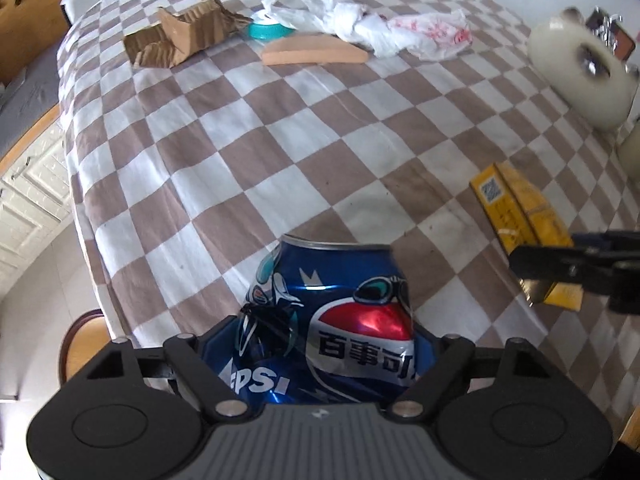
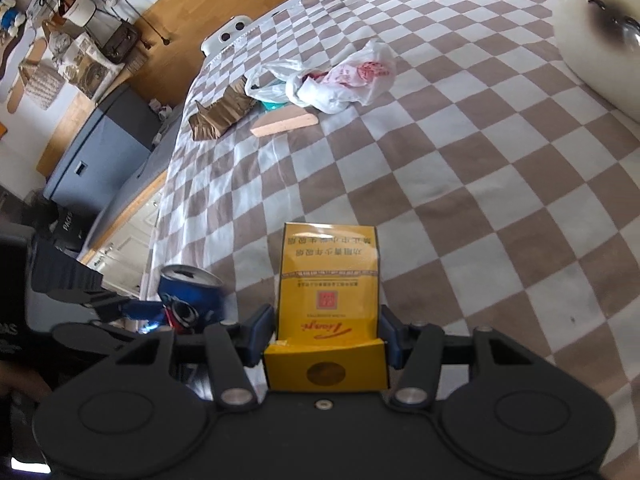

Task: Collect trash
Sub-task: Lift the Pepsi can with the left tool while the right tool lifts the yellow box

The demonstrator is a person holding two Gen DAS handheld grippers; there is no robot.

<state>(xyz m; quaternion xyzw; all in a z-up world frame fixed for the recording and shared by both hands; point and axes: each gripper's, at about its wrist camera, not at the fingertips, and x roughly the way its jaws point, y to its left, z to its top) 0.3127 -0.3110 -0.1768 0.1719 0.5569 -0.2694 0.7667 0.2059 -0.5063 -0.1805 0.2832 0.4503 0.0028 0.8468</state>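
The left gripper (image 1: 320,344) has a dented blue Pepsi can (image 1: 328,320) between its fingers – whether the pads press it, I cannot tell. At three o'clock from the can, the right gripper (image 2: 326,332) is clamped on a yellow cigarette pack (image 2: 328,280). Farther off at twelve o'clock on the checkered cloth (image 1: 280,152) lie a tan wedge (image 1: 316,51), torn cardboard (image 1: 180,36) and a white plastic bag (image 1: 360,26).
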